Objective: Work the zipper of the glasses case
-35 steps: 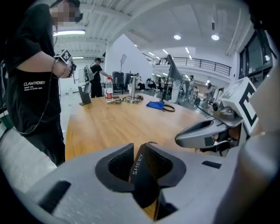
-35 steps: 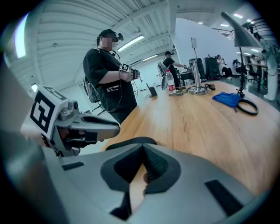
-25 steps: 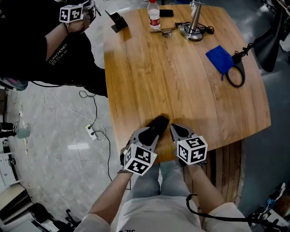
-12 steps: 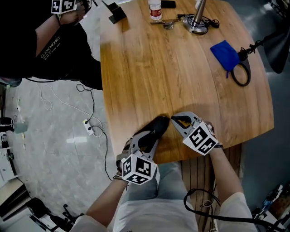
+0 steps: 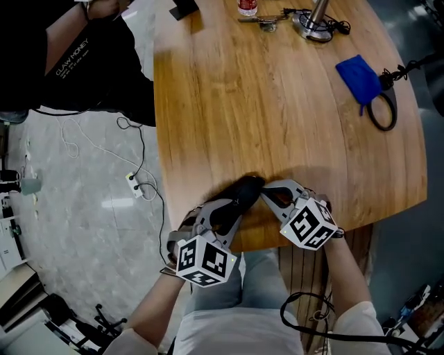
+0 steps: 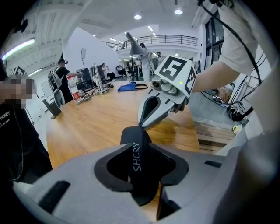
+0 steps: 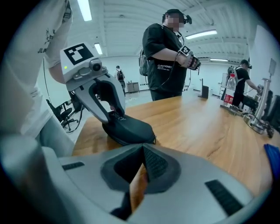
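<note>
The black glasses case lies near the front edge of the wooden table. My left gripper has the case between its jaws, which are closing; a thin sliver of table still shows beside the case. My right gripper is shut, its pointed tips touching the case's far end. In the right gripper view the case lies just past my right gripper, with the small zipper pull at its near end. Whether the pull is pinched is hidden.
A blue cloth and a black cable loop lie at the far right. A metal stand and a bottle sit at the back edge. A person in black stands beside the table's left side.
My right gripper has swung left until its tips meet the case's end. The left gripper has stayed around the case. The head view has shifted nearer.
</note>
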Tool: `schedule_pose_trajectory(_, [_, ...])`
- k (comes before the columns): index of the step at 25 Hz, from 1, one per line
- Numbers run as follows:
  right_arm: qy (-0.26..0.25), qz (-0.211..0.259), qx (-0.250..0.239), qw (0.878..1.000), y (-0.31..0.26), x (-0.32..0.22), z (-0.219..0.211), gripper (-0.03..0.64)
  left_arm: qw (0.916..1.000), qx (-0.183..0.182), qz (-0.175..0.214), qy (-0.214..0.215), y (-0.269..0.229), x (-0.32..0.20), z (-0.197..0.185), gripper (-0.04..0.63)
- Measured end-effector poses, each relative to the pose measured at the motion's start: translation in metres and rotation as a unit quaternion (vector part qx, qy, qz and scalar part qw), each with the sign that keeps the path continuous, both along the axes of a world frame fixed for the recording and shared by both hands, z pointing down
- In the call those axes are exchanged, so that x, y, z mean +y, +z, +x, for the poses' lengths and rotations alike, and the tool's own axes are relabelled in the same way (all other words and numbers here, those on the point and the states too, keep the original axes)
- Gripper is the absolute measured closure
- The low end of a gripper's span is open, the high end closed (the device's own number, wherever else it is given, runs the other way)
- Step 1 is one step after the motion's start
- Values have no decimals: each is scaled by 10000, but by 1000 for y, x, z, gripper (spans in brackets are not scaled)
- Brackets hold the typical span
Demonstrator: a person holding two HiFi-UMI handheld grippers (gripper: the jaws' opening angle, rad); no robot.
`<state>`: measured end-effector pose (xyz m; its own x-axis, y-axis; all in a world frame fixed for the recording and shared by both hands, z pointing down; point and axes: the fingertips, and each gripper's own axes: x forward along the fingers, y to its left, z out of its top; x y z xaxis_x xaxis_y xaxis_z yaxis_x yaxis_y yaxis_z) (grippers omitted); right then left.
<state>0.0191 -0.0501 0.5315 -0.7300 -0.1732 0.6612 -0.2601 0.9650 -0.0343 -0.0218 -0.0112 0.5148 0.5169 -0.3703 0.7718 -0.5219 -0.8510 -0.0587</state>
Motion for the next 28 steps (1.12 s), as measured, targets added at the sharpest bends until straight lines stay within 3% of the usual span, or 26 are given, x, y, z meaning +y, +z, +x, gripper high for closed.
schedule_pose_trajectory(4, [17, -201, -123, 9997, -2, -3, 2, 618, 9998, 29, -164, -105, -1, 1, -1, 476])
schedule_pose_trajectory(7, [590, 30, -268, 9979, -13, -26, 10, 618, 9992, 139, -323, -164, -2, 6, 0, 476])
schedule_pose_trajectory(9, [678, 288, -181, 9971, -15, -42, 10, 618, 9995, 56, -304, -30, -1, 9, 1, 476])
schedule_pose_trajectory(13, [-331, 246, 16, 9991, -7, -38, -2, 618, 9981, 102, -559, 234, 1, 14, 3, 491])
schedule_pose_trajectory(17, [-885, 35, 138, 9960, 0, -23, 3, 614, 9947, 69, -683, 761, -1, 22, -2, 497])
schedule_pose_trajectory(23, [-1864, 205, 354, 9816, 6, 0, -4, 557, 9820, 184, -886, 1659, -2, 34, -6, 495])
schedule_pose_trajectory(28, [-2411, 518, 614, 9672, 12, 9, -7, 558, 9761, 185, -1000, 1920, -2, 29, -8, 500])
